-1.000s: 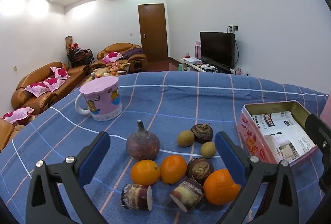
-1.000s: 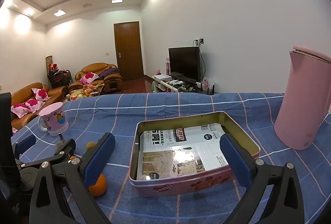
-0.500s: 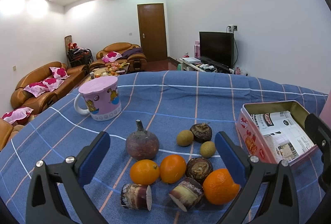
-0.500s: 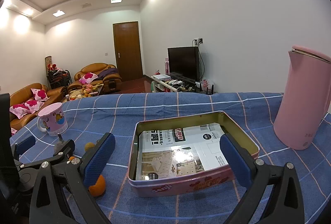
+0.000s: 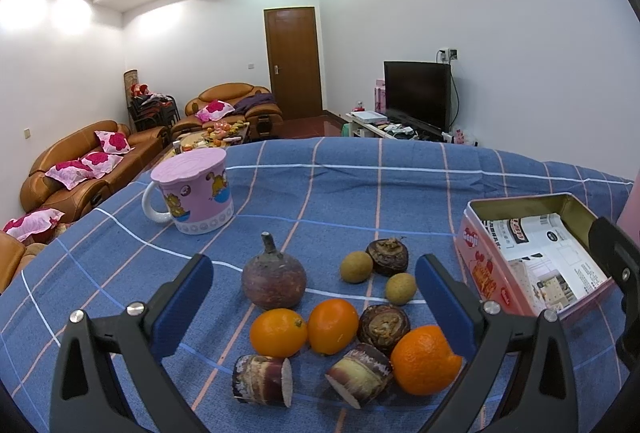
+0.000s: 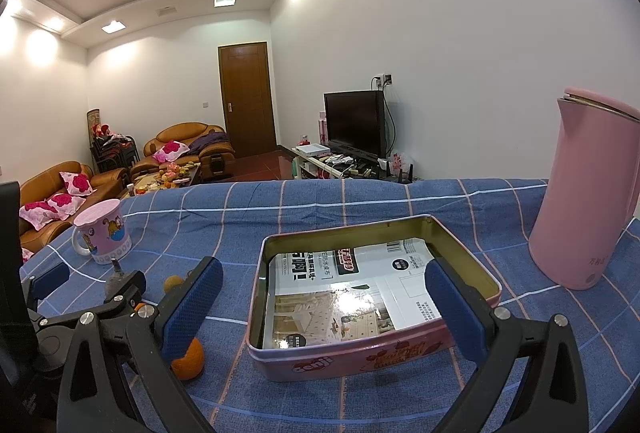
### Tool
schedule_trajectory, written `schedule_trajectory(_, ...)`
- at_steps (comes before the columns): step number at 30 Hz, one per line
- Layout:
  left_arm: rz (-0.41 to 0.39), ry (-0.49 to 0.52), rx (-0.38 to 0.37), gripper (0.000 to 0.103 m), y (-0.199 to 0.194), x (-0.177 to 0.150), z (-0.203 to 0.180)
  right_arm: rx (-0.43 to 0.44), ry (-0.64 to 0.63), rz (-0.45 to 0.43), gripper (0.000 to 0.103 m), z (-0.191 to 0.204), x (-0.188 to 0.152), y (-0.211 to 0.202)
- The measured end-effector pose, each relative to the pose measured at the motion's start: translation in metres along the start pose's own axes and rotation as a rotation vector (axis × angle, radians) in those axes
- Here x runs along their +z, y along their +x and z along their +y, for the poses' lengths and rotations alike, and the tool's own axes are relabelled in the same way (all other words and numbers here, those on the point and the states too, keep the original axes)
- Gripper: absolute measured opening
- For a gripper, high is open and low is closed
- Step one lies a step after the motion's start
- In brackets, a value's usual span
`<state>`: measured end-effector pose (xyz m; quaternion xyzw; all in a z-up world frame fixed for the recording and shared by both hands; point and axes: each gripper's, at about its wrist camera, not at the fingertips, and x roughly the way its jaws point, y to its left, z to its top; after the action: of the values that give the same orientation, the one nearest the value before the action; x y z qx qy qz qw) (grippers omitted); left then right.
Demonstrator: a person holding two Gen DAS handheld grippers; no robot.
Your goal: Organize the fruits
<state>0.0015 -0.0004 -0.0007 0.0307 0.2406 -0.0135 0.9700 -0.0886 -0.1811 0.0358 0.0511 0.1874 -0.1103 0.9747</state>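
Step in hand, as I judge it: approach before the first pick; no fruit is in the tin (image 6: 376, 357) yet, which holds only printed paper. My left gripper (image 5: 314, 295) hovers with jaws spread wide and nothing between them, above the fruit cluster on the blue checked cloth (image 5: 340, 193). Between and just ahead of its fingers lie the mangosteen (image 5: 274, 283), two small oranges (image 5: 279, 331) touching side by side, and a larger orange (image 5: 426, 360) near the right finger. Two cut cane pieces (image 5: 262, 381) lie nearest me. My right gripper (image 6: 324, 307) is also wide open and empty, poised over the tin, which sits just right of the fruit. Next move probably calls for lowering the left gripper around one orange without knocking its neighbour.
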Motion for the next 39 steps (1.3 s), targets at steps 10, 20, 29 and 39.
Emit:
schedule_trajectory(10,0.000,0.000,0.000,0.103,0.0000,-0.0001,-0.0001,-0.001,0.000,0.000,0.102,-0.0012,0.0008,0.0000)
schedule_trajectory(20,-0.001,0.000,0.000,0.103,-0.0002,-0.0002,-0.0002,-0.003,0.000,0.002,0.102,-0.0017,0.0024,0.0003)
schedule_trajectory(29,-0.001,0.000,0.000,0.103,-0.0003,-0.0001,0.0000,-0.002,0.002,0.001,0.102,-0.0018,0.0023,0.0001)
schedule_trajectory(39,0.000,0.000,0.000,0.103,-0.0002,-0.0003,-0.0001,0.009,0.002,0.006,0.102,0.0013,0.0009,-0.0001)
